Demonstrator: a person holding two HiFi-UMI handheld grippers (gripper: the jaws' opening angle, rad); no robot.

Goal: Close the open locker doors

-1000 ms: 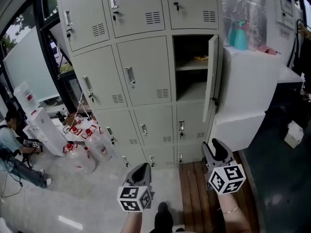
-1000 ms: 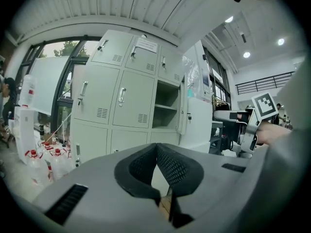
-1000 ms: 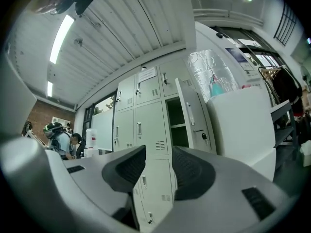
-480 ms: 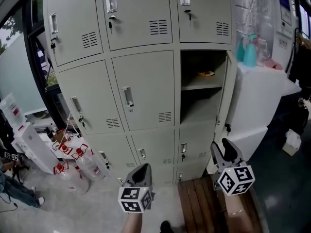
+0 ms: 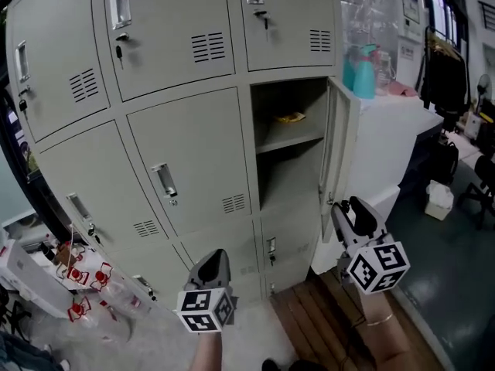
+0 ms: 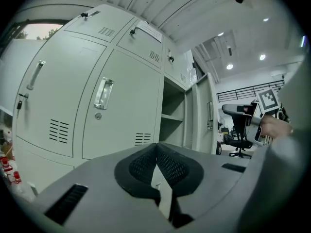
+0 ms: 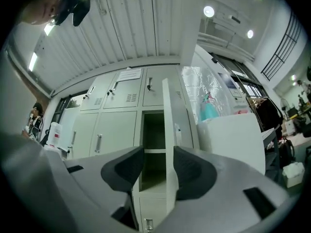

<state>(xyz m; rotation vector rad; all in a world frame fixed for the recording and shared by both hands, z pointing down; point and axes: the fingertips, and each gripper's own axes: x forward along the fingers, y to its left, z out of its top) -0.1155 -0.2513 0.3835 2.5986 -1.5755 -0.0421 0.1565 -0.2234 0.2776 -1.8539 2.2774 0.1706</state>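
A bank of grey lockers (image 5: 186, 153) fills the head view. One door (image 5: 340, 149) in the right column stands open, swung out to the right. Its compartment (image 5: 288, 149) has a shelf with a small yellow thing (image 5: 290, 117) on it. My right gripper (image 5: 349, 207) is open and empty, just below the door's lower edge and apart from it. In the right gripper view the door (image 7: 170, 130) shows edge-on beyond the gap of that gripper (image 7: 158, 166). My left gripper (image 5: 213, 260) hangs low before the closed doors, its pads (image 6: 167, 164) shut together on nothing.
A white cabinet (image 5: 387, 137) stands right of the lockers with a teal spray bottle (image 5: 363, 72) on top. Water jugs (image 5: 85, 284) lie at lower left. Wooden boards (image 5: 317, 315) run underfoot. A white box (image 5: 438, 201) and a black chair (image 5: 445, 76) stand at right.
The head has come closer to the lockers and turned right, so they slid left in view. My right gripper has risen up to the open door's lower edge. The door has not moved.
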